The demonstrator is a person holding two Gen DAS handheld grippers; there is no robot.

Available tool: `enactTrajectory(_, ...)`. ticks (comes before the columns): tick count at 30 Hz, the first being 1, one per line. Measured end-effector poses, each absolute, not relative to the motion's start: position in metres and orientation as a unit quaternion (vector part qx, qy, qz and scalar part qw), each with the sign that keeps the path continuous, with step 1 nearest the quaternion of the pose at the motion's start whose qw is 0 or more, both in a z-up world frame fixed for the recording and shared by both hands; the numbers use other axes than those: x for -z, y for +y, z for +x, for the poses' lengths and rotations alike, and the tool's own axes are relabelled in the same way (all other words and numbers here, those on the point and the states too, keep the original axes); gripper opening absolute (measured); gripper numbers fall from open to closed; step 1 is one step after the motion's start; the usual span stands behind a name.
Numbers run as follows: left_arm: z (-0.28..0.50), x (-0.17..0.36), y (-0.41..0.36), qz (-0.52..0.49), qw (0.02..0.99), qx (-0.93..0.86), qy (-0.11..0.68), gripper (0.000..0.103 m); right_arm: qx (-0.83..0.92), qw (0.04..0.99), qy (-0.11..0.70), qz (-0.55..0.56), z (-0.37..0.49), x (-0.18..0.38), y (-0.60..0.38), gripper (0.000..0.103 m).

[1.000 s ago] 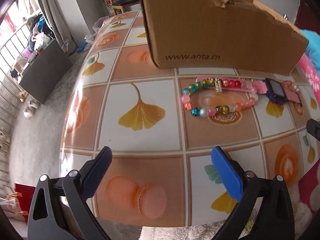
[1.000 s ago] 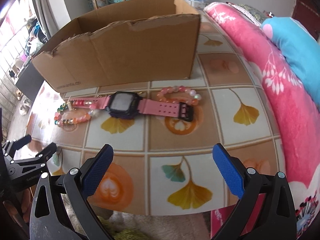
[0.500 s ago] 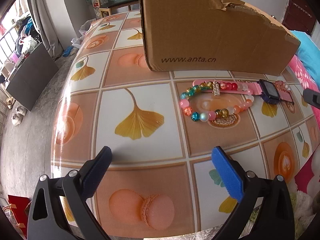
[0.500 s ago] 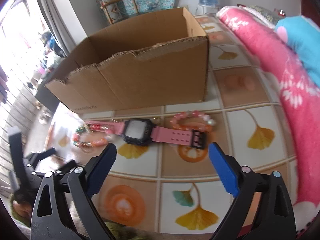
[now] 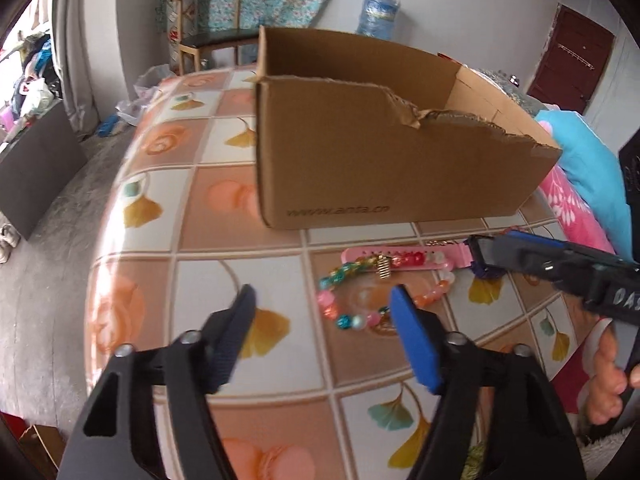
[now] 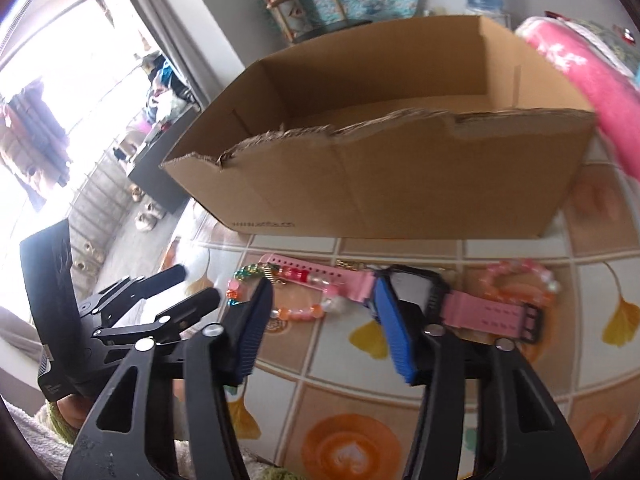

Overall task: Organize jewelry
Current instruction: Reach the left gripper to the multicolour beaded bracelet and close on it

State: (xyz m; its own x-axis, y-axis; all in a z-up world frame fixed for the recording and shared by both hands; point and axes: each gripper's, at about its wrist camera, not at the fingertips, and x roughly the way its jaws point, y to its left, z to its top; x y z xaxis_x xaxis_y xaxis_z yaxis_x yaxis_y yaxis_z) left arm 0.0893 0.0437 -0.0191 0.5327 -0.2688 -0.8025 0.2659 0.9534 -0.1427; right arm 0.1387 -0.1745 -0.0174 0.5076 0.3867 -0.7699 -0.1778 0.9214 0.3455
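A multicoloured bead bracelet (image 5: 348, 304) (image 6: 296, 312) lies on the patterned table in front of an open cardboard box (image 5: 360, 168) (image 6: 400, 184). A pink watch with a dark face (image 6: 416, 288) lies beside it, its strap (image 5: 400, 258) under the beads. A pink bead bracelet (image 6: 520, 284) lies to the right. My left gripper (image 5: 320, 312) is open, just before the multicoloured bracelet. My right gripper (image 6: 320, 296) is open, low over the watch strap and bracelet; it shows in the left wrist view (image 5: 500, 252).
The tablecloth (image 5: 224, 272) has tiles with ginkgo leaves. A pink and blue blanket (image 5: 580, 184) lies at the right edge. A wooden chair (image 5: 212, 36) and a water bottle (image 5: 378, 14) stand behind the table. The floor drops off at the left.
Both grippers have moved forward and lower toward the jewelry and narrowed somewhat. The right gripper now reaches the watch. The jewelry has not moved.
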Motion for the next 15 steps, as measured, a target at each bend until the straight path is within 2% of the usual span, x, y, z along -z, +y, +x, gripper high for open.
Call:
enactTrajectory(6, 0.098, 0.031, 0.038, 0.010, 0.864, 0.157, 0.479, 0.031, -0.162, 0.857, 0.483, 0.075, 0.153, 0.025, -0.151, 0.026)
enactTrajectory(9, 0.101, 0.036, 0.035, 0.020, 0.856, 0.156, 0.492, 0.024, -0.156, 0.857, 0.490, 0.042, 0.158, 0.029, -0.138, 0.022)
enactTrajectory(11, 0.103, 0.040, 0.033, 0.029, 0.851, 0.153, 0.501, 0.023, -0.156, 0.854, 0.495, 0.030, 0.159, 0.031, -0.134, 0.018)
enactTrajectory(15, 0.104, 0.040, 0.032, 0.039, 0.851, 0.149, 0.503, 0.023, -0.154, 0.849, 0.506, 0.012, 0.163, 0.037, -0.124, 0.016)
